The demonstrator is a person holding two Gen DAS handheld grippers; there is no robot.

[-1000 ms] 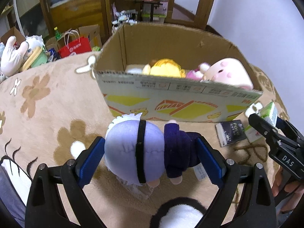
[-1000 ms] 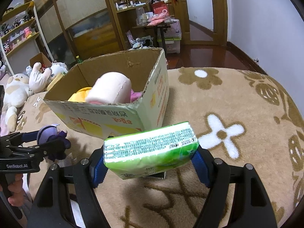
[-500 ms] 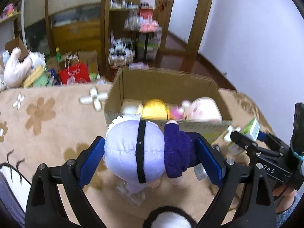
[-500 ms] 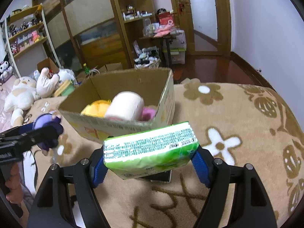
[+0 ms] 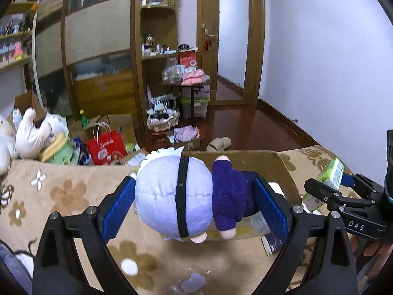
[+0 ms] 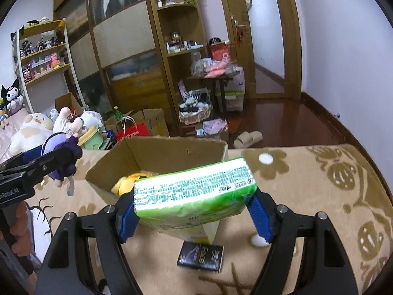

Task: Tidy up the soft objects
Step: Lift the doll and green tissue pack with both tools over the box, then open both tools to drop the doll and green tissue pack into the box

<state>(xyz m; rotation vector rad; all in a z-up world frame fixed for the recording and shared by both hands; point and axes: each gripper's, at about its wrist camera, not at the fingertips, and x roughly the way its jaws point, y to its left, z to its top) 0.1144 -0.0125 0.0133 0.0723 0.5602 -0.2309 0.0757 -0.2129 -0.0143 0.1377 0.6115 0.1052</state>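
With the left hand-held gripper clamped on the plush doll and the right hand-held gripper clamped on the green tissue pack, carry each above the cardboard box opening before letting go.

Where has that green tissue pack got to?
The green tissue pack is clamped in the right tool, held up in front of the cardboard box, above a small dark packet on the flowered blanket.

Lavender-headed plush doll and green tissue pack held above open cardboard box.
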